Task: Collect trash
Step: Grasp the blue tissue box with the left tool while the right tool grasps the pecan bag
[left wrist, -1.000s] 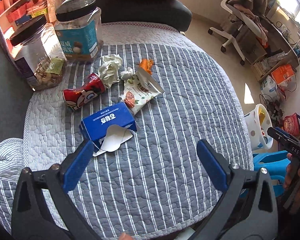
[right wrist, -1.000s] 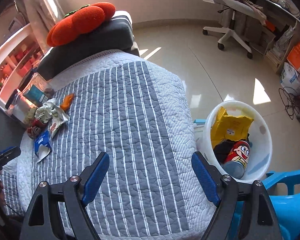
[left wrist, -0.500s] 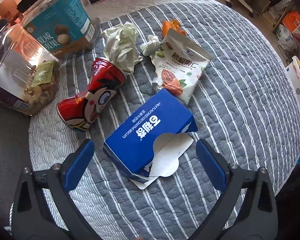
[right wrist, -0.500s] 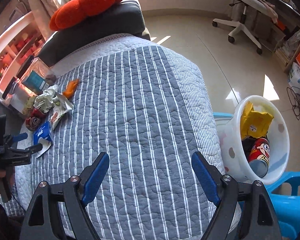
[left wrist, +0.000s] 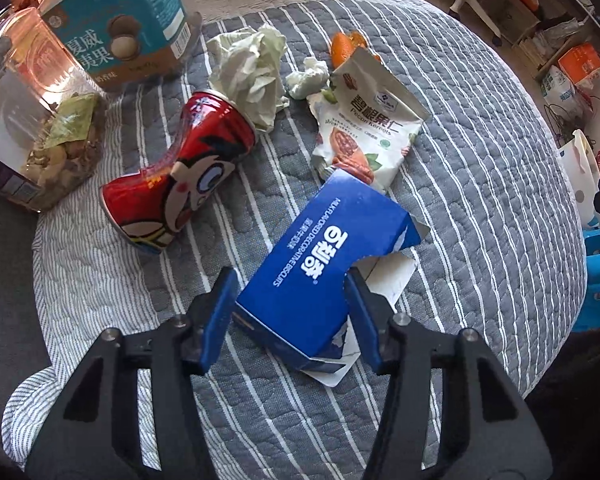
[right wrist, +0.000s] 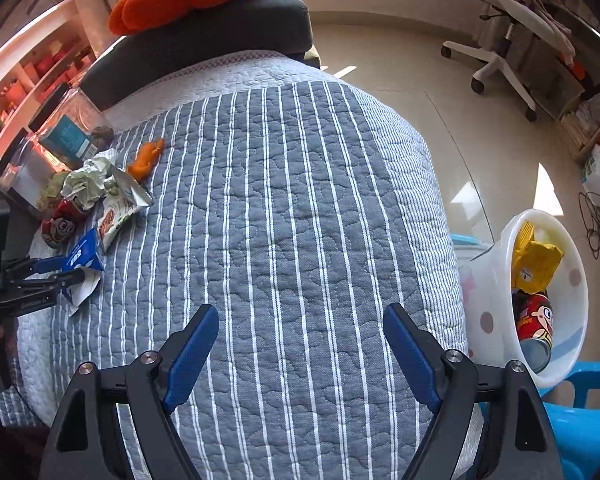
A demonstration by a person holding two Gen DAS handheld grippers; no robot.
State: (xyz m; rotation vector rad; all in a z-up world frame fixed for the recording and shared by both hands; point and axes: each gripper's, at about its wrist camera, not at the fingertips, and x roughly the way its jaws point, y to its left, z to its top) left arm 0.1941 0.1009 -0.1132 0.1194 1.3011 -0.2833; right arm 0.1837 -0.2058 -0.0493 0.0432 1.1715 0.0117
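The quilted, striped tabletop (right wrist: 300, 208) carries the litter at its far-left corner, and the white bin (right wrist: 572, 320) stands off its right edge, already holding a yellow packet and a cartoon can.

The step in hand looks like the grasp on the blue biscuit box (left wrist: 324, 264). The left gripper (left wrist: 291, 312) has its fingers narrowed around the box's near end, one blue pad against each long side; whether they already press firmly I cannot tell. To do it well, close squarely on the cardboard body, not on the torn white flap (that flap would likely tear or slip), squeeze only enough to hold since an empty carton should crush easily, and lift straight up before swinging across to the bin so the pouch touching the box's far corner is not dragged along. The right gripper (right wrist: 300, 352) hovers over bare quilt with fingers wide and nothing between them.

Readable writing, from big to small: the teal-labelled jar (left wrist: 119, 24) shows large Chinese characters; the box reads "MULTI-LAYERED DECORATIVE BISCUITS" beside a white Chinese logo; the white snack pouch (left wrist: 364, 128) reads "Pecan Kernels". The dented red can (left wrist: 175, 176) bears a cartoon face, its lettering unreadable.
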